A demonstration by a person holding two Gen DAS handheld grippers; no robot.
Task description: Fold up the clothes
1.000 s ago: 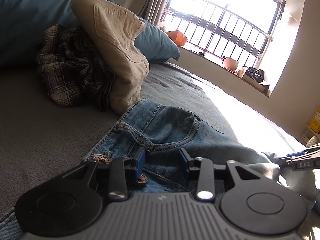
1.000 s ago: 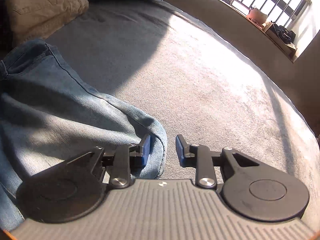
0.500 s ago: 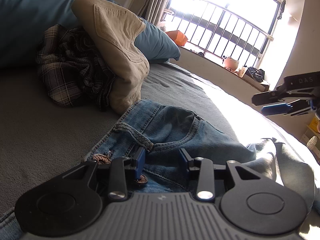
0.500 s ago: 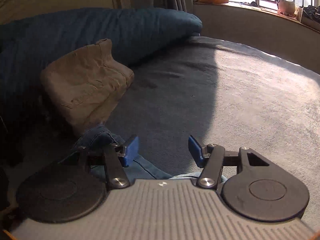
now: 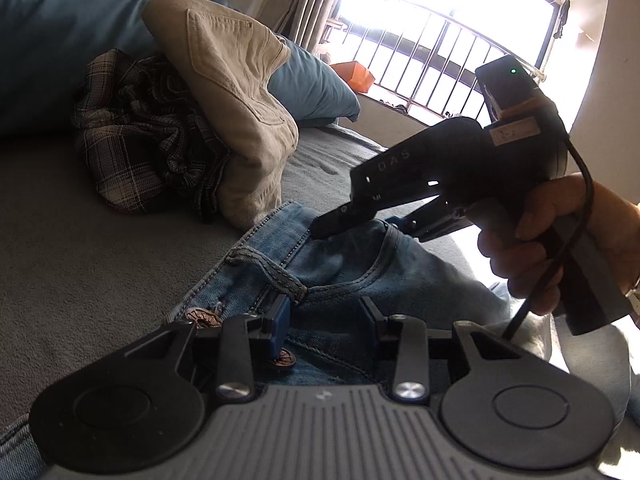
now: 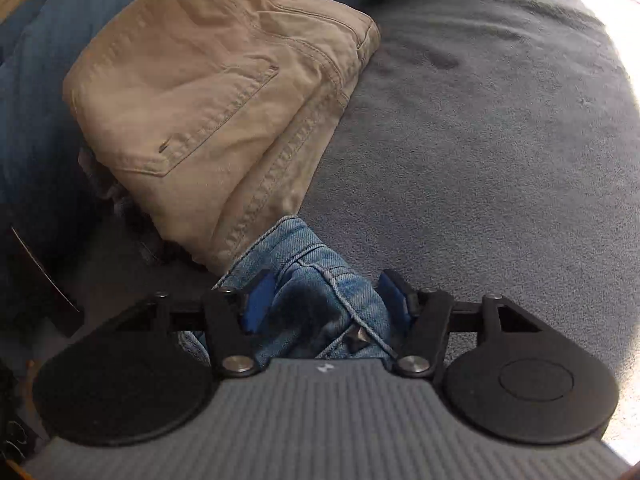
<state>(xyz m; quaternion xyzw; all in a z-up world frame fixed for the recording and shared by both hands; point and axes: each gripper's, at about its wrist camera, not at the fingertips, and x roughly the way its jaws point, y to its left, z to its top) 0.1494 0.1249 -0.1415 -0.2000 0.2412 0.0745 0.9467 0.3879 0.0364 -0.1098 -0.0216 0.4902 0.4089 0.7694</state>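
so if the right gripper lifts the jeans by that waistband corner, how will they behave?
Probably floppy: the jeans already lie in soft creases on the bed, so the legs should hang and drag. The waistband, with its thick seams, likely holds shape better between the open jaws of the right gripper. Likely heavy for cloth, so a corner grip could slip.

Blue denim jeans (image 5: 352, 264), beige trousers (image 6: 208, 92), dark plaid shirt (image 5: 140, 140), grey bedcover (image 6: 500, 140).

Around your work area
You see a grey bed cover (image 5: 80, 264), a blue pillow (image 5: 308, 88) at its head, a barred window (image 5: 440, 56) very bright, and an orange box (image 5: 354, 76) on the sill.
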